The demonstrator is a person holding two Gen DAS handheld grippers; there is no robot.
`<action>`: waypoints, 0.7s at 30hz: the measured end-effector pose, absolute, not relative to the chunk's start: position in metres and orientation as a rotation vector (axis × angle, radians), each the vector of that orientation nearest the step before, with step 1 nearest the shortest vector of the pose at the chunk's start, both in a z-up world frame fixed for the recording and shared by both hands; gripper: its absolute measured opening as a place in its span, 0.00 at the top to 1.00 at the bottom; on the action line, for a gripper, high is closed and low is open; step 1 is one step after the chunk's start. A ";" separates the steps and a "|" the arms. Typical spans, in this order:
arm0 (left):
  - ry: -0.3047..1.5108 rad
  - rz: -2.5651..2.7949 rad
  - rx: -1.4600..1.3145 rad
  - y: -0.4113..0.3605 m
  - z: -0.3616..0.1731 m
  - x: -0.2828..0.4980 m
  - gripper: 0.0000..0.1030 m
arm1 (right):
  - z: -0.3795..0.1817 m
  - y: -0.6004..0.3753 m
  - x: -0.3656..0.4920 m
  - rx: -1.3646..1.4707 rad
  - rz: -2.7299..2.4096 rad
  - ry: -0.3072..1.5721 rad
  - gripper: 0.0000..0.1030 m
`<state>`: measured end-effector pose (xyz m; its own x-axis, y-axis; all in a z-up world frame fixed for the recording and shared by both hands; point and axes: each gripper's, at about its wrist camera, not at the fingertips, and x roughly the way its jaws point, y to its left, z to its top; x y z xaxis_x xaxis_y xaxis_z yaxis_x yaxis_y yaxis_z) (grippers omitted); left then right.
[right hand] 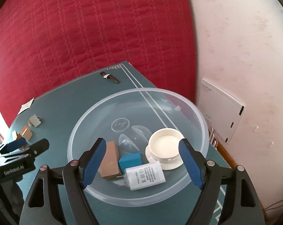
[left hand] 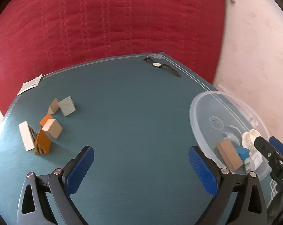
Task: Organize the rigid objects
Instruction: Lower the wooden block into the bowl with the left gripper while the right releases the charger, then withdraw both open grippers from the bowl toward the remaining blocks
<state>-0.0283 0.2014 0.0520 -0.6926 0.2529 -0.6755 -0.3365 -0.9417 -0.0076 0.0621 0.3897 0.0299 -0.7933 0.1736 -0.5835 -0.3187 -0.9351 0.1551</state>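
Observation:
A clear plastic bowl point(right hand: 137, 90) stands at the table's right side. In it lie a brown block point(right hand: 111, 161), a blue block point(right hand: 130, 160), a labelled white cylinder point(right hand: 145, 177) and a white cup on a saucer point(right hand: 164, 144). My right gripper point(right hand: 142, 141) hangs open over the bowl's near side with nothing pressed between its pads. My left gripper point(left hand: 141, 150) stands wide open over bare teal table. Up and to its left lie several loose blocks: a white one point(left hand: 26, 137), an orange striped one point(left hand: 42, 142), a grey cube point(left hand: 53, 129) and a pale grey slab point(left hand: 67, 106).
A wristwatch point(left hand: 161, 65) lies near the teal table's point(left hand: 132, 103) far edge and a paper card point(left hand: 30, 84) at its far left corner. A red quilted bed rises behind the table. At the right is a pale wall with a white box point(right hand: 222, 108) against it.

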 end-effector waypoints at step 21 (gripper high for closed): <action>0.126 2.701 -1.072 0.148 0.048 -0.038 0.01 | 0.034 0.339 0.054 -0.874 2.810 0.251 0.22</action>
<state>-0.0377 0.1483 0.0483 -0.7053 0.1826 -0.6850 -0.2456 -0.9694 -0.0056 0.0540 0.3394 0.0344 -0.8086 0.1279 -0.5743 -0.2276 -0.9681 0.1049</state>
